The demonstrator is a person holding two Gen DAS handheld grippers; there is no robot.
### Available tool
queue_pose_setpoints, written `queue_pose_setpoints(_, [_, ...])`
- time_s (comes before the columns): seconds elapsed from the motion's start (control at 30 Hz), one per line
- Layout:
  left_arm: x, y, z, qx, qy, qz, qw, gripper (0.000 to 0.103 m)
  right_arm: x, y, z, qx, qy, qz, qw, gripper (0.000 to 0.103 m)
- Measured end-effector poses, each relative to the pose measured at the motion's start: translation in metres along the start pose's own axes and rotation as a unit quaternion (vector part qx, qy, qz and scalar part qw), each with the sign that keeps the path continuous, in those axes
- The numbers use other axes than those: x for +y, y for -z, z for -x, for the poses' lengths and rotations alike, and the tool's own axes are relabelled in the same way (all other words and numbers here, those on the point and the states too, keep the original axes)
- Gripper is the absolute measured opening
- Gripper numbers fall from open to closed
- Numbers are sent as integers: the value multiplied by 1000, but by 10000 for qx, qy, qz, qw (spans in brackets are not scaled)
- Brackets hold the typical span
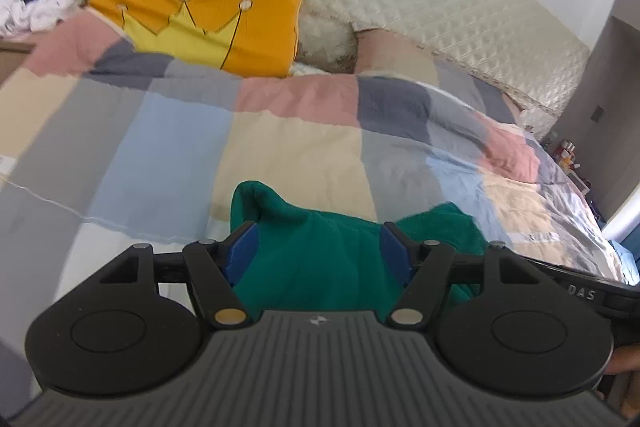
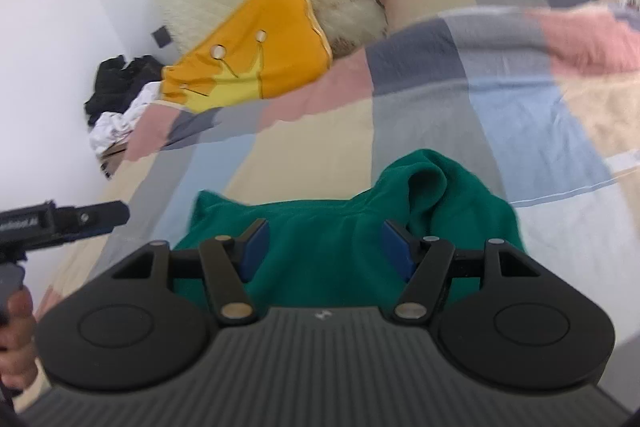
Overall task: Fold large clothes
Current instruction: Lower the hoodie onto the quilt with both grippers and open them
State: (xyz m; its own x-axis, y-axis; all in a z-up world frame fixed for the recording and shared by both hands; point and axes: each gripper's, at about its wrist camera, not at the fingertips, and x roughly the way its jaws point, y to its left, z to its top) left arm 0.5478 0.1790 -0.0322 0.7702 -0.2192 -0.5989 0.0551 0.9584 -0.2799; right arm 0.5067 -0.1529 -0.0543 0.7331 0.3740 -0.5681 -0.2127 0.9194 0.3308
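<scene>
Bedroom: bed [image 1: 280,131] under a patchwork quilt, orange crown pillow [image 1: 208,15] against a cream quilted headboard.

Left wrist view: left gripper [image 1: 318,251] with jaws apart, pressing on nothing. The green garment [image 1: 320,259] lies bunched on the quilt, below and between the jaws.

Right wrist view: right gripper [image 2: 324,251] likewise has its jaws apart and grips nothing; garment heaped beneath them, one fold rising ahead of the right-hand jaw.

Judgement: between folds, cloth let go. Next move calls for finding a clean edge on each side to pinch.
</scene>
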Motion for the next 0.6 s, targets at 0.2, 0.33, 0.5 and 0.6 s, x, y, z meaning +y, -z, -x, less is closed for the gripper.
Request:
queue_pose_setpoints(0.2, [-32, 25, 98, -203, 6, -177, 9996, 72, 33, 17, 98, -296, 67, 375, 9988, 66])
queue_pose_setpoints(0.33, [-54, 52, 166, -302, 61, -284, 9991, 72, 51, 36, 159, -468, 54, 464, 9978, 66])
queue_pose_setpoints(0.5, [-73, 88, 246, -461, 135, -343, 9983, 72, 70, 65, 221, -671, 35, 582, 9960, 66])
queue_pose_setpoints(0.6, [-80, 113, 286, -553, 172, -381, 9976, 72, 80, 86, 248, -774, 35, 653, 9949, 66])
